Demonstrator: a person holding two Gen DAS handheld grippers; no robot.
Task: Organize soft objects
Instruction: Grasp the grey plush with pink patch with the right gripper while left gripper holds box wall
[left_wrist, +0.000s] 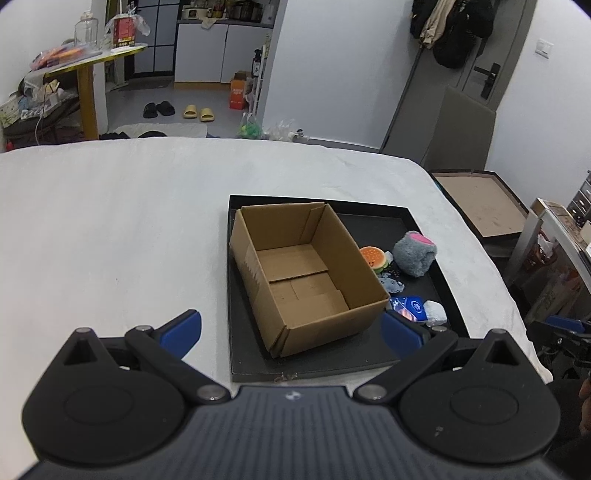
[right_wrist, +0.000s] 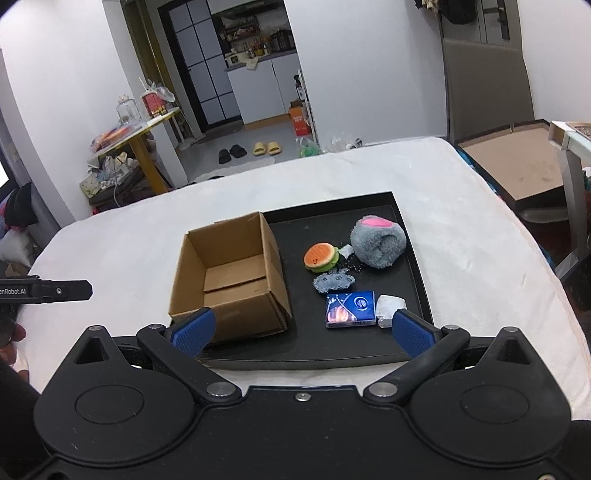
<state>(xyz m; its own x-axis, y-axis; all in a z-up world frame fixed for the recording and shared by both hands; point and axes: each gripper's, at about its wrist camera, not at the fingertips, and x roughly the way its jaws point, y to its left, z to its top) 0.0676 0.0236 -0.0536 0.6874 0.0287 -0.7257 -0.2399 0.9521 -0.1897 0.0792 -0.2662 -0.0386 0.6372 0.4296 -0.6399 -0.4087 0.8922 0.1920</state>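
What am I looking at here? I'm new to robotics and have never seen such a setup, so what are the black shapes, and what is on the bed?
There is no robot arm: a person holds a hand-held gripper in each hand, each with a wide-angle camera looking forward along its two blue-padded fingers. One picture comes from the left gripper, the other from the right gripper. Both are open and hold nothing.

On the white cover sits a black tray carrying an empty cardboard box. Beside the box lie soft things: a fluffy grey and pink toy, a small burger plush, a grey cloth scrap, a blue tissue pack and a white wrapped packet.
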